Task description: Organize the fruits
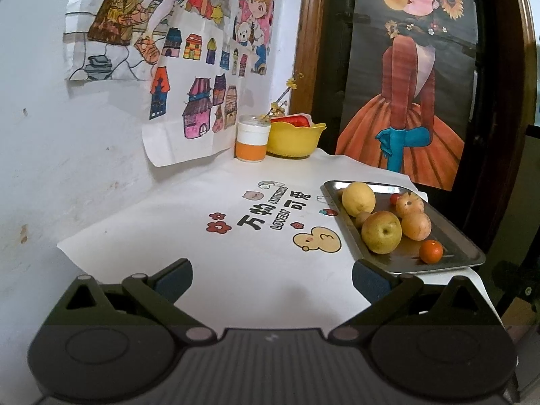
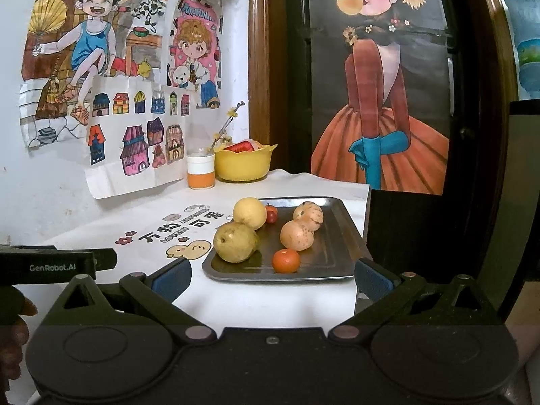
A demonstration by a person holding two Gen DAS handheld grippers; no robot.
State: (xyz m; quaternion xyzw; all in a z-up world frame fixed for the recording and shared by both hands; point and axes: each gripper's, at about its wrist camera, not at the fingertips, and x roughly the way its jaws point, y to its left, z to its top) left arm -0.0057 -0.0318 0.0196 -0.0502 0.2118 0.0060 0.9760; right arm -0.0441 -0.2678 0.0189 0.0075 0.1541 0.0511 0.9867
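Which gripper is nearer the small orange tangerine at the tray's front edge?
Right. The right gripper sits open just in front of the tangerine, facing the tray. The left gripper, also open, is off to the tangerine's left over the tablecloth.

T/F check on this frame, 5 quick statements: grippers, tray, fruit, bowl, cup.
1. Both grippers are open and hold nothing. True: the left gripper and right gripper each have their fingers spread with nothing between them.
2. The metal tray is empty. False: it holds several fruits.
3. The small orange fruit lies nearest the tray's front edge. True.
4. The yellow bowl stands on the tray. False: it stands on the table at the back, near the wall.
5. The orange-and-white cup stands to the right of the bowl. False: it stands on its left, beside it.
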